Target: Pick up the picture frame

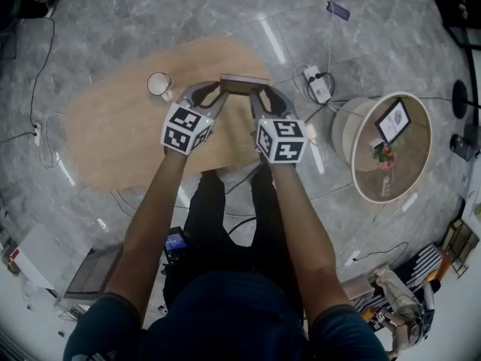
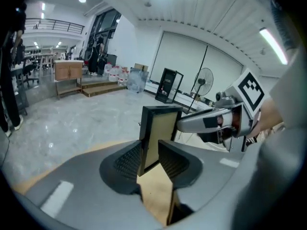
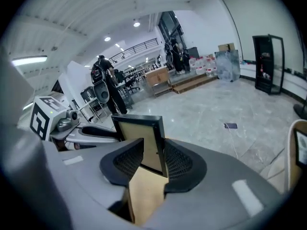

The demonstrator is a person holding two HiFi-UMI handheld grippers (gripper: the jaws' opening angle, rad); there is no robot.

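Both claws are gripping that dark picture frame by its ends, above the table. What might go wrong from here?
1. The left gripper and right gripper each pinch only one end of the dark-rimmed picture frame; if they drift apart or twist, it may slip and fall onto the light wooden table.
2. The white mug stands near the left gripper; a sideways swing might knock it.

No words, brands, numbers or signs can be read in any view. The marker cube (image 1: 186, 128) on the left hand-held gripper (image 1: 222, 90) and its twin on the right hand-held gripper (image 1: 258, 95) bear only black-and-white square patterns. The picture frame (image 1: 244, 83) shows a plain pale panel.
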